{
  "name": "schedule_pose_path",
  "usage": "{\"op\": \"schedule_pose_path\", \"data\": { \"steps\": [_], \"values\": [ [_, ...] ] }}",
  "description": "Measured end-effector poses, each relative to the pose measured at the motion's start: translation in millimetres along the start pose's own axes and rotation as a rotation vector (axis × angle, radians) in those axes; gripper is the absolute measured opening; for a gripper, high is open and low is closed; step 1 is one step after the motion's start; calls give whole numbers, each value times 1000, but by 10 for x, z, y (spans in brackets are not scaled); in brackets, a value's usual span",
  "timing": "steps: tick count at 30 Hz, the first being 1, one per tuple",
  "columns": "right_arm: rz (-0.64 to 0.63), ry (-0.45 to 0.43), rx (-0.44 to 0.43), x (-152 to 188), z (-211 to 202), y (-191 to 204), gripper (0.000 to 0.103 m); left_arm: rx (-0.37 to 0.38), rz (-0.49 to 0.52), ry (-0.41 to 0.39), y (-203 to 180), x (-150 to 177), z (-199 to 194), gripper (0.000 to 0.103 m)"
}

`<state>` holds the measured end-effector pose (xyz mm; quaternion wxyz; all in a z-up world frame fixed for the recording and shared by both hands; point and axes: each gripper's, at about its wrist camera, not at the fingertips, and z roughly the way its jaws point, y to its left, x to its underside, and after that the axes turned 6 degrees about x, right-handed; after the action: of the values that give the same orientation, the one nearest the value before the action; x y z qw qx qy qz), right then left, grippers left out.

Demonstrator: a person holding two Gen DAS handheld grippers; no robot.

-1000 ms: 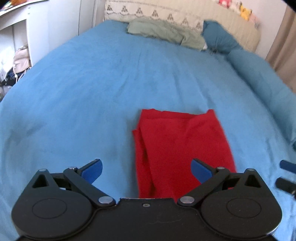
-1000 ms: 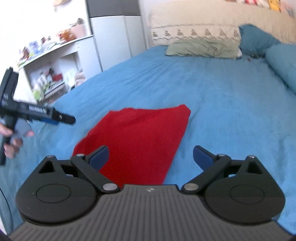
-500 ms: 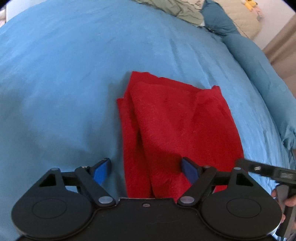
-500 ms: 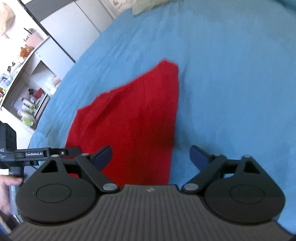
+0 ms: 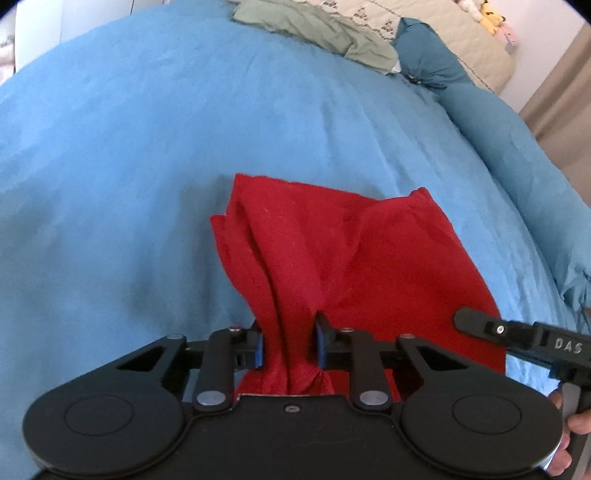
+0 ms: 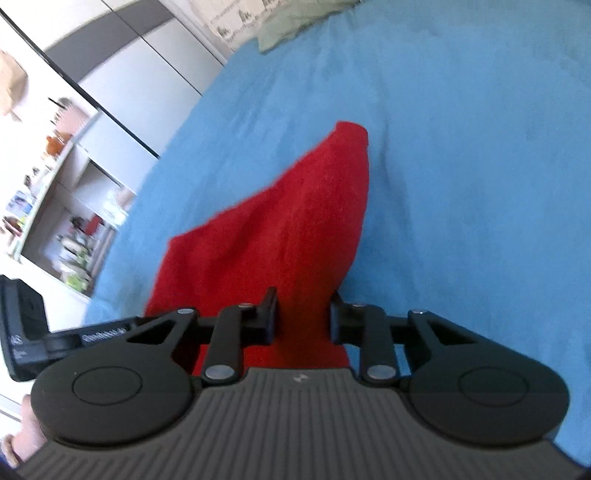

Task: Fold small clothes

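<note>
— What do we have on the bed point(image 5: 147, 155) here?

— We see a red cloth point(image 5: 332, 258) lying on the blue cover near the bed's near edge, partly folded, with layered edges along its left side. Both of our tools have hold of its near end.

— How does the left tool point(image 5: 288, 347) stand?

— At 6 o'clock in the left wrist view. Its jaws are closing, and the blue pads point(image 5: 258, 350) already pinch a bunched ridge of red cloth, which puckers between them and fans out toward 12 o'clock.

— And the right tool point(image 6: 303, 321)?

— Also closing, with a thick fold of the cloth point(image 6: 288, 229) squeezed between its black fingers point(image 6: 269, 317). In the left wrist view we see it reaching in from 4 o'clock, tip over the cloth's right edge, with part of a hand point(image 5: 576, 424) on its grip.

— What else is in the room?

— A green garment point(image 5: 314, 29) and a dark blue pillow point(image 5: 428, 59) lie at the head of the bed, toward 1 o'clock. In the right wrist view, cluttered white shelves point(image 6: 62, 206) stand at 9 o'clock, blurred.
</note>
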<state>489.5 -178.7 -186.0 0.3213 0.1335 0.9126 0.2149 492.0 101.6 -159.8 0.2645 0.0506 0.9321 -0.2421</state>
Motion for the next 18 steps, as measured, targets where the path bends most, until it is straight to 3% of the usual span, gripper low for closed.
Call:
{"op": "schedule_pose_path", "data": {
  "steps": [5, 11, 16, 18],
  "values": [
    [-34, -33, -9, -4, -465, 107, 39, 34, 41, 9, -375, 149, -244, 24],
    [-73, -48, -9, 97, -1268, -45, 39, 92, 95, -22, -943, 577, -613, 24],
    [-37, -63, -12, 389, -1775, -431, 39, 116, 100, 8, -1226, 992, -480, 24],
    [-74, -63, 31, 546, -1841, -566, 40, 119, 93, 35, -1282, 1176, -340, 24]
  ]
}}
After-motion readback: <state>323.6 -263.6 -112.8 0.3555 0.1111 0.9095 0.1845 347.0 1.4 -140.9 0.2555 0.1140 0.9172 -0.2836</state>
